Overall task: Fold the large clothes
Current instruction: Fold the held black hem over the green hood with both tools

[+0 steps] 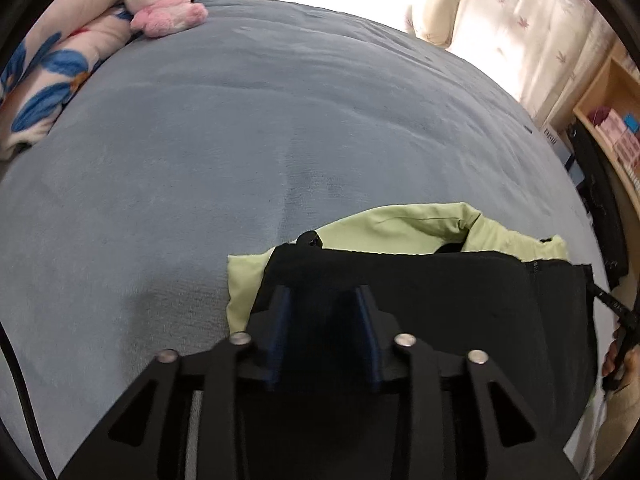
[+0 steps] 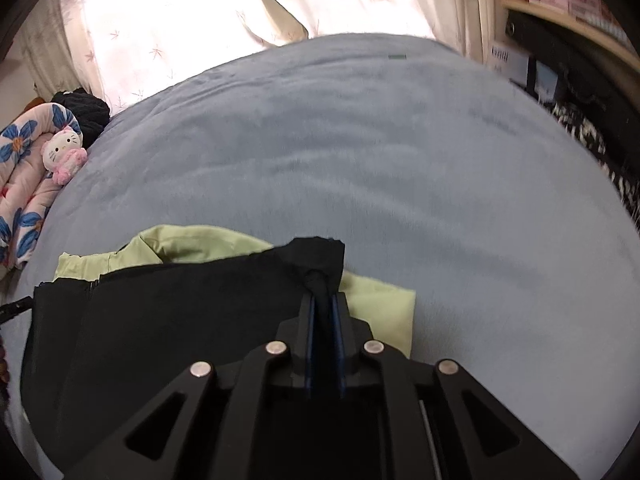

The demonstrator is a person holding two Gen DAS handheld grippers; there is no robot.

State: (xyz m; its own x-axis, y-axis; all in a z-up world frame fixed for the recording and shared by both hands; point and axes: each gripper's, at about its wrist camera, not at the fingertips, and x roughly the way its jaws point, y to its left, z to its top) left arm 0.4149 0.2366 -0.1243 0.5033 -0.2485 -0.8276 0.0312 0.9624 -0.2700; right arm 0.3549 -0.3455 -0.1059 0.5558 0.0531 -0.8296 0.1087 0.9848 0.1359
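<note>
— Black linkage arms with silver rivets fill the bottom of both views. What is the left tool [image 1: 324, 300] doing?

— Its two blue-faced fingers [image 1: 282, 320] stand moderately apart. They hang over the near left corner of the black fabric garment with pale green lining [image 1: 420, 300]. The pads press on nothing that I can see, so this tool holds nothing.

— Where does the garment lie?

— It lies on the grey-blue fleece bed cover [image 1: 240, 140], near the front edge. The black layer is on top, and the green lining shows beyond it and at its left side. A small black toggle [image 1: 309, 238] sits at the far left corner of the black layer.

— And at the far left of the bed?

— A white and pink plush cat toy [image 1: 164, 0] rests beside a rolled quilt with blue flowers [image 1: 52, 80], well apart from the garment.

— Now the right tool [image 2: 323, 300].

— Its jaws are narrow, and a bunched fold of the black cloth runs between the pads. So it grips the right corner of the garment, which rises there in a small peak. Green lining shows just to the right of the fingers.

— Anything further right?

— Pale flowered curtains [image 1: 520, 20] and a wooden shelf with pink boxes [image 1: 612, 120].
</note>
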